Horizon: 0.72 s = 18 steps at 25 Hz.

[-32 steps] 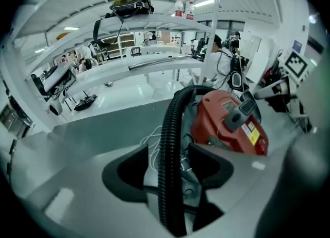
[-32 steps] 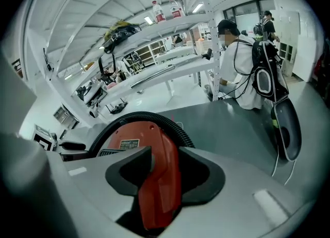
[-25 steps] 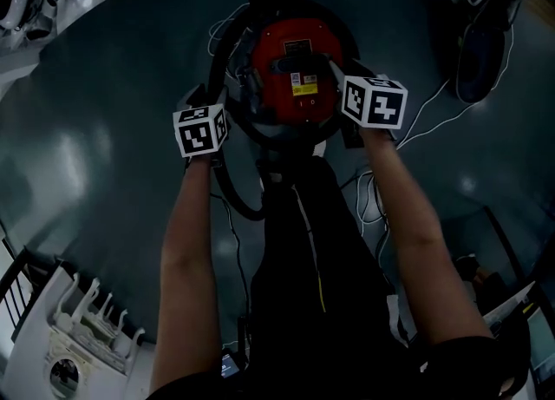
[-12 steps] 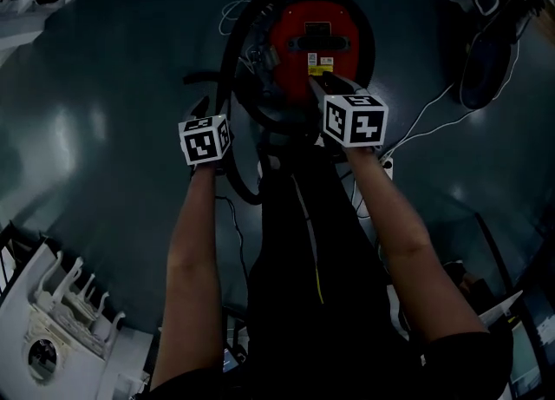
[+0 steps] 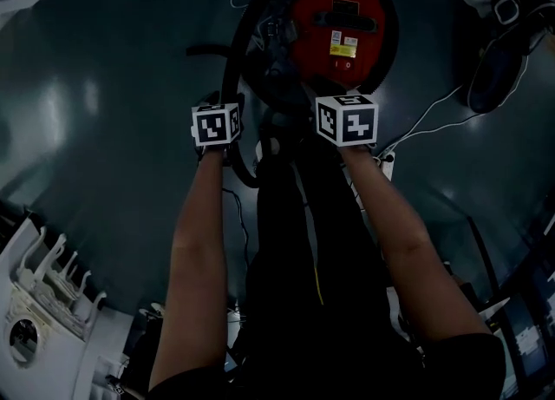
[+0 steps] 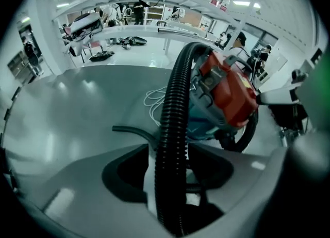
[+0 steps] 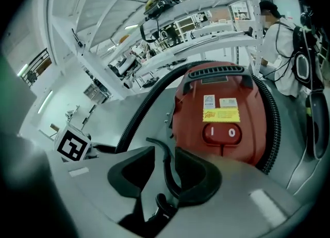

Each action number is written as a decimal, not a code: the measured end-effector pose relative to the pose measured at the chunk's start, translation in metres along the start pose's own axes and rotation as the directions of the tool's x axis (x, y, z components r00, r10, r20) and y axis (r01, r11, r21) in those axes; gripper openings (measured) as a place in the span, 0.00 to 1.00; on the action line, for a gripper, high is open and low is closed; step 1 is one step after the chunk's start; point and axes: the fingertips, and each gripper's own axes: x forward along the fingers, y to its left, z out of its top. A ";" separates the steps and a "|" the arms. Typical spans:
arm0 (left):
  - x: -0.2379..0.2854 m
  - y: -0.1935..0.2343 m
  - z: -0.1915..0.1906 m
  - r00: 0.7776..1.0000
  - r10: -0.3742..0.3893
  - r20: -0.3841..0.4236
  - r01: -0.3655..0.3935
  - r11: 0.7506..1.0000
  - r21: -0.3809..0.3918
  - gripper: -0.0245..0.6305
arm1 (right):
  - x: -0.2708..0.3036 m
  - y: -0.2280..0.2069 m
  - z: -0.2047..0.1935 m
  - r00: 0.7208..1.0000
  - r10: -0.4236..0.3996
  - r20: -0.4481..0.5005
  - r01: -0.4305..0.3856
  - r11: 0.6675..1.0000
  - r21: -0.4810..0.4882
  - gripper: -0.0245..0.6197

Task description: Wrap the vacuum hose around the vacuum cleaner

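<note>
By vacuum cleaner, left claw freshly loosened round hose, right claw narrowing, unclenched, round cord.

Dark short sleeves low in frame; black clothes at centre, thin yellow line. Left gripper and right gripper: grey shells, white cubes, black square markers.

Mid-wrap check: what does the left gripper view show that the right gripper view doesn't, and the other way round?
Only the left gripper view: the ribbed hose close up, rising to the side of the vacuum cleaner, and its blue-green lower body. Only the right gripper view: the vacuum's top, with red switch, yellow label and black handle. Both: the red vacuum cleaner with the hose curving round it.
</note>
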 end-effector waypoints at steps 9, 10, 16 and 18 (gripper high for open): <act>0.026 0.004 -0.005 1.000 0.001 0.003 -0.001 0.995 -0.103 0.33 | 0.029 0.017 -0.060 0.993 0.015 -0.120 -0.020 0.999 -0.035 0.22; 0.028 0.006 -0.004 1.000 0.000 0.004 0.001 0.993 -0.120 0.33 | 0.031 0.018 -0.067 0.991 0.015 -0.133 -0.020 0.999 -0.041 0.22; 0.044 0.005 0.005 1.000 -0.011 0.021 0.015 0.982 -0.190 0.33 | 0.043 0.019 -0.092 0.984 0.029 -0.175 -0.036 0.999 -0.036 0.22; 0.050 0.000 0.009 1.000 -0.018 0.022 0.022 0.983 -0.184 0.33 | 0.049 0.017 -0.091 0.985 0.031 -0.168 -0.034 0.999 -0.014 0.22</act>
